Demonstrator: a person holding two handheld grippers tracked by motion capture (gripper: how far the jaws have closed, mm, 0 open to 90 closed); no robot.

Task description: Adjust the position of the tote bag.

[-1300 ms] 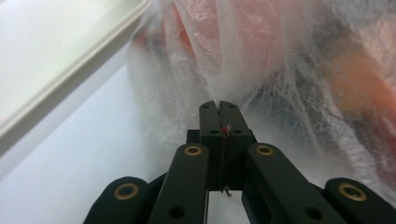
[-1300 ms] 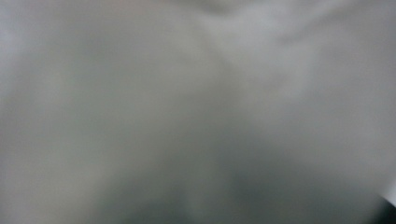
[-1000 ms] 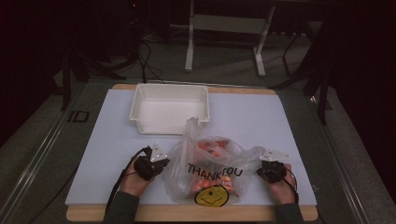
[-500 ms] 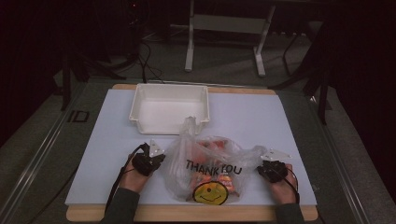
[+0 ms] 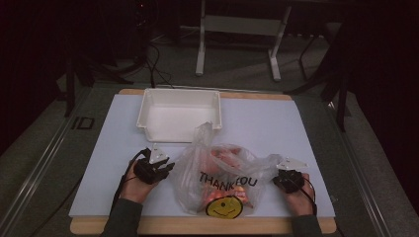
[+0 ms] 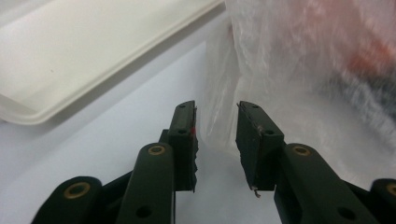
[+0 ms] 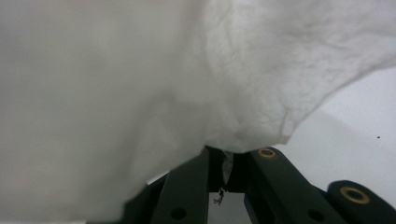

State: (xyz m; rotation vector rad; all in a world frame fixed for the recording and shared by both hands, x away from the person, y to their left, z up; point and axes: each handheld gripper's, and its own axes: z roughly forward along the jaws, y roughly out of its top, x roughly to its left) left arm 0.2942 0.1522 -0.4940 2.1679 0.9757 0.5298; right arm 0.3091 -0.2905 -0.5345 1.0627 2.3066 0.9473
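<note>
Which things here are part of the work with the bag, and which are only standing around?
In the work:
plastic bag
orange items inside it
left gripper, open beside the bag
right gripper, shut on the bag's handle
white tray, probably

Standing around:
metal stand
floor cables

The high view looks forward and down over the whole white-topped table (image 5: 306, 128). Both gripper views sit low and very close, sharing with it the crumpled translucent plastic bag (image 5: 222, 177) (image 6: 299, 70) (image 7: 140, 70).
</note>
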